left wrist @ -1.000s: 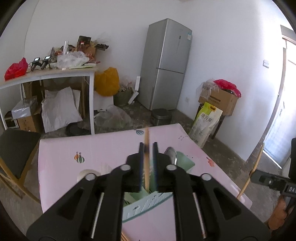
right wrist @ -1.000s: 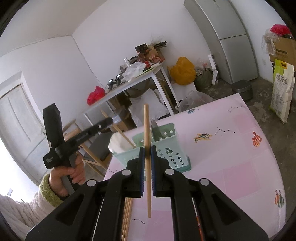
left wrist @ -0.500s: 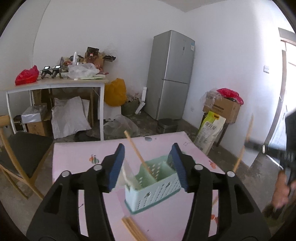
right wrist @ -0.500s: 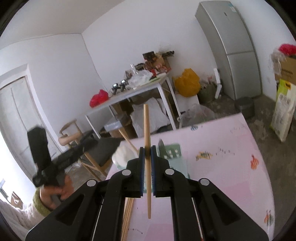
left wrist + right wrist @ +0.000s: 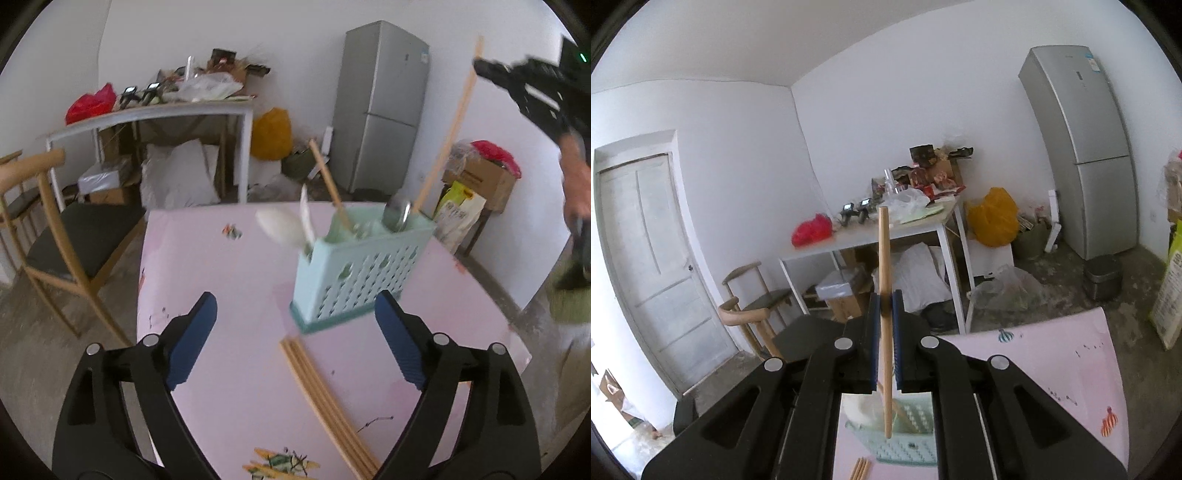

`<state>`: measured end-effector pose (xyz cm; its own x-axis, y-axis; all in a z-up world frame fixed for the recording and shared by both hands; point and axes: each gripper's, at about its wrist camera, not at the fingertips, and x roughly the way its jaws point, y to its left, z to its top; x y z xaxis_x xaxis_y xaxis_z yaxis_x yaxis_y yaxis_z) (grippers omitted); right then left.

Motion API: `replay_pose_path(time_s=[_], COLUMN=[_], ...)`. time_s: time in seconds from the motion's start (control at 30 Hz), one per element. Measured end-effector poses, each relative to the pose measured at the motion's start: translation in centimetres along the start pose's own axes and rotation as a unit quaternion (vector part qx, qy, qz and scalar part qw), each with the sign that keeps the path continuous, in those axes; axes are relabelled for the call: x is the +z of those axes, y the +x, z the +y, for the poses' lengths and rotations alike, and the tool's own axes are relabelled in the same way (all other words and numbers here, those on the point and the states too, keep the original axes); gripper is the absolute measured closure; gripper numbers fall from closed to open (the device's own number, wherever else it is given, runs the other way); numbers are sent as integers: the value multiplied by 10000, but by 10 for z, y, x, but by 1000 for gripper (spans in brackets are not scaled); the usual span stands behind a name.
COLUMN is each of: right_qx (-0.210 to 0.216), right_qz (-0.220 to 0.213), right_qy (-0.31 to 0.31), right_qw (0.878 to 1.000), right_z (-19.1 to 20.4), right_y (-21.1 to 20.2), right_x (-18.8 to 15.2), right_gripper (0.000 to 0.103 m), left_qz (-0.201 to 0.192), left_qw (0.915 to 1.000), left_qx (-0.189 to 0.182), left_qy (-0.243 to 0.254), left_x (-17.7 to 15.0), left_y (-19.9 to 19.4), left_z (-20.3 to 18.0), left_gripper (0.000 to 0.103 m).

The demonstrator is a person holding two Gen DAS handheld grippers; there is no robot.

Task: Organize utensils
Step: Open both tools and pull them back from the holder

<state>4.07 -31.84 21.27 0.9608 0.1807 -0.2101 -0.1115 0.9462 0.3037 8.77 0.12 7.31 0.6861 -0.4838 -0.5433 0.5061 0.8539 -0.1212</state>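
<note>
A mint green utensil basket (image 5: 354,266) stands on the pink table (image 5: 229,280). It holds a white spoon (image 5: 280,225), a wooden chopstick (image 5: 328,184) and a metal spoon (image 5: 397,212). My left gripper (image 5: 295,325) is open and empty, just in front of the basket. Several wooden chopsticks (image 5: 325,398) lie on the table between its fingers. My right gripper (image 5: 885,314) is shut on a wooden chopstick (image 5: 884,280), held upright above the basket (image 5: 905,435). In the left wrist view that chopstick (image 5: 448,129) reaches down into the basket's right end.
A wooden chair (image 5: 55,236) stands left of the table. Behind are a cluttered white side table (image 5: 155,114), a grey fridge (image 5: 380,107), bags and boxes on the floor. The table's right edge (image 5: 487,295) is close to the basket.
My left gripper let go of its chopstick into the basket, opened wide and drew back. My right gripper rose and carried its chopstick over the basket.
</note>
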Motion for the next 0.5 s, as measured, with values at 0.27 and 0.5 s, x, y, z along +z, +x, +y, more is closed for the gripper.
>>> replay_pose_path(time_s=[0.27,0.5], right_qx=[-232,-403], right_qz=[484,1090], right_qy=[-60,153], right_qw=[9985,9931], right_z=[-3,-23], right_y=[60,87], right_x=[-22,-58], right_gripper=[96,96], left_qz=[221,444], left_qw=[9993,9985], left_qx=[230,329], left_qy=[-177,35], left_x=[-25,-39], left_y=[9,19], left_z=[3,-1], left_gripper=[16,16])
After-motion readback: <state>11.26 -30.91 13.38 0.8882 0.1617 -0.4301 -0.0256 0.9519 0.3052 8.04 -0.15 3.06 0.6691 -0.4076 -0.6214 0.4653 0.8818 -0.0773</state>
